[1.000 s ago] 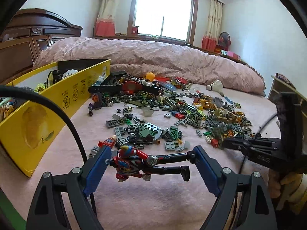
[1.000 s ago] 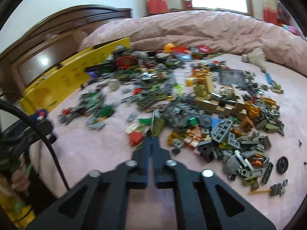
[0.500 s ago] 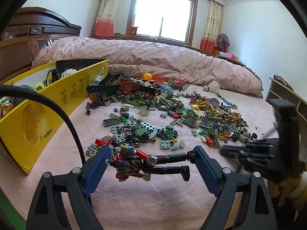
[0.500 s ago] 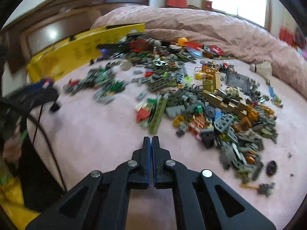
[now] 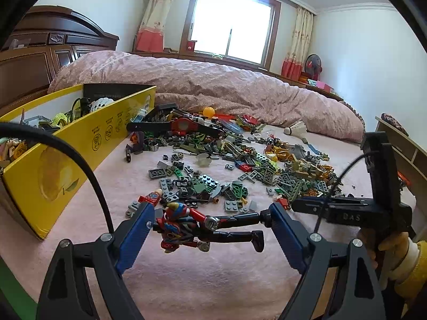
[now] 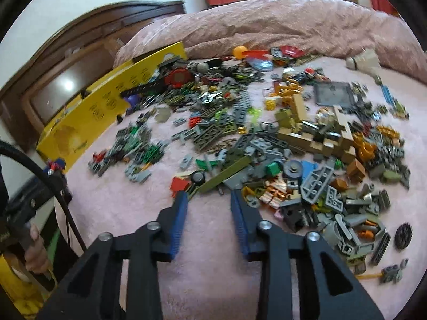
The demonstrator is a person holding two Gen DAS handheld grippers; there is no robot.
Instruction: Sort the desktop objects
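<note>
Bricks (image 6: 269,144) lie heaped across the pink bed (image 5: 186,266), many blurred in the right wrist view and too small for us to name singly. We see a yellow box (image 5: 80,157) at the left, its contents mostly hidden behind its cardboard wall. Our left gripper (image 5: 208,226) is clamped on a jointed plastic figure (image 5: 186,226), red and blue, held crosswise above the fuzzy cover, head against one pad and a foot against the other. Our right gripper (image 6: 208,200) is opening, nothing between its ribbed blue pads, tips just short of a long olive beam (image 6: 226,170). A hand (image 5: 392,253) is cut off by the frame edge.
</note>
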